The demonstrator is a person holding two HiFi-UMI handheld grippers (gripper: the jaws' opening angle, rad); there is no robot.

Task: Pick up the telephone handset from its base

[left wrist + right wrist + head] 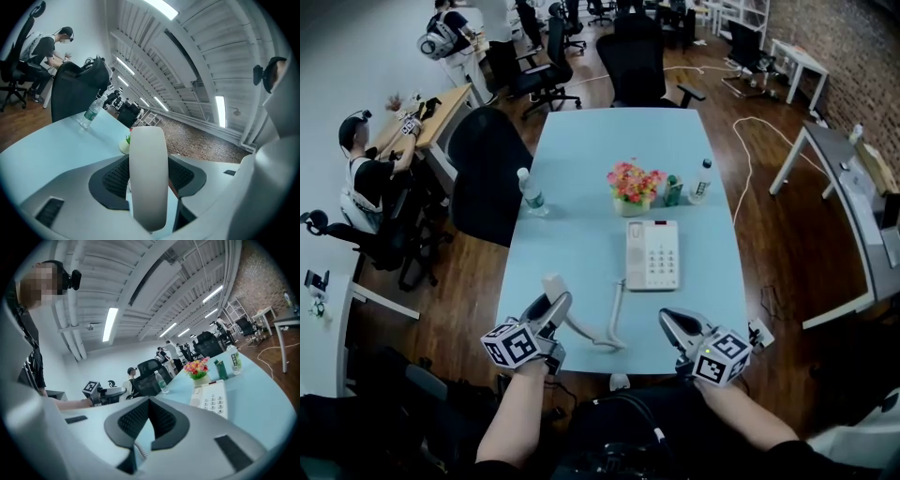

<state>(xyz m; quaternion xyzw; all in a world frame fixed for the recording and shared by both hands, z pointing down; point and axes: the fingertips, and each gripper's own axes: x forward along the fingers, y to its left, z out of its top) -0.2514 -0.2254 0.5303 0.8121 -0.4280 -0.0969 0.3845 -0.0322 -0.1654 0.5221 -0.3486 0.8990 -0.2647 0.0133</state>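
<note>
My left gripper point(553, 307) is shut on the white telephone handset point(553, 284), held off its base above the table's front left part. In the left gripper view the handset point(148, 178) stands upright between the two dark pads point(115, 180). A white cord point(615, 309) runs from the handset to the white phone base point(652, 255), which lies flat at mid table with its cradle empty. My right gripper point(675, 328) hovers at the front right with its jaws together and nothing in them. The phone base point(213, 401) lies ahead of it to the right.
A pot of pink flowers point(635, 185), a green carton point(673, 190) and a water bottle point(701, 180) stand behind the base. Another bottle point(531, 193) is near the left edge of the pale blue table point(581, 159). Black office chairs point(487, 169) ring it; people sit at desks on the left.
</note>
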